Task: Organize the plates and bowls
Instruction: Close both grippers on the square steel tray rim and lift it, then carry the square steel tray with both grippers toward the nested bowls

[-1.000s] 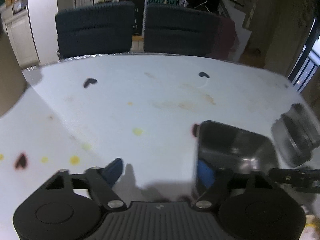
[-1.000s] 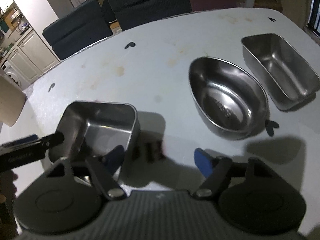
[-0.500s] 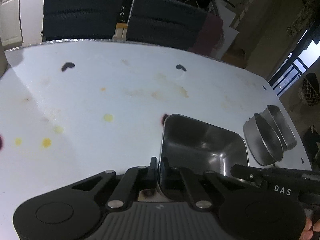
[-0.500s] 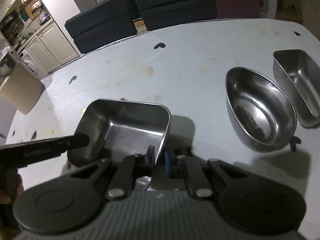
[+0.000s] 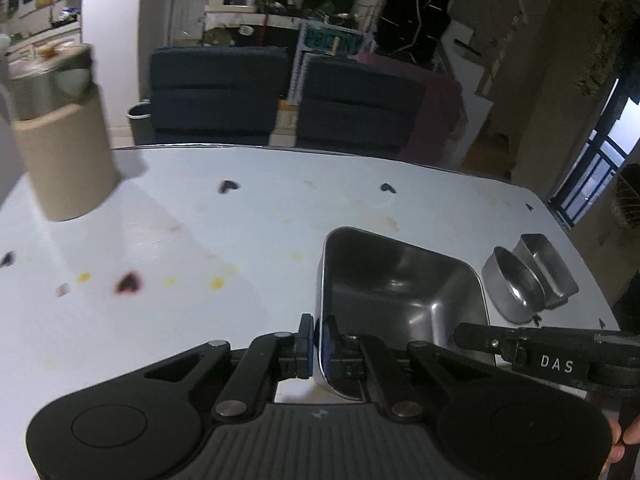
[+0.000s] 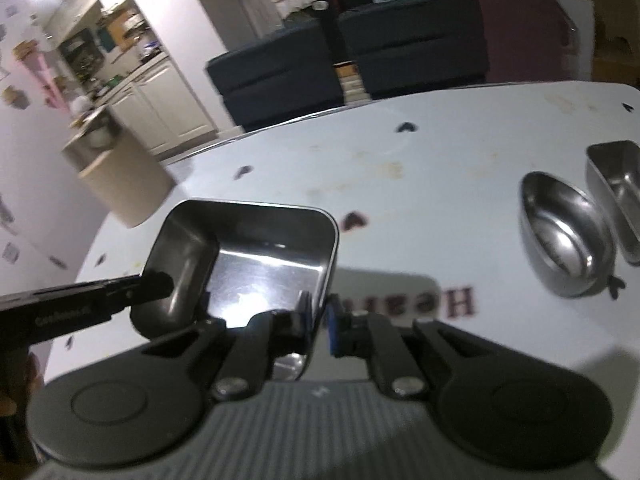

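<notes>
A square steel tray (image 5: 400, 292) hangs a little above the white table (image 5: 200, 240), held from two sides. My left gripper (image 5: 318, 346) is shut on its near left wall, one blue pad outside and one inside. In the right wrist view the same tray (image 6: 248, 248) has its right wall pinched by my right gripper (image 6: 318, 320), also shut. The right gripper's finger (image 5: 540, 352) shows at the tray's right edge, and the left gripper's finger (image 6: 100, 296) reaches in from the left. An oval steel bowl (image 6: 564, 240) and a rectangular steel tray (image 6: 616, 184) rest on the table to the right.
A tall beige canister (image 5: 64, 160) stands at the table's far left. Two dark chairs (image 5: 280, 96) sit behind the far edge. The oval bowl (image 5: 512, 284) and the rectangular tray (image 5: 548, 268) lie close to the table's right edge. Small dark and yellow marks dot the surface.
Both grippers went from open beside the square tray to shut on its walls. They then rose with it, and the tray now casts a shadow on the table below.
</notes>
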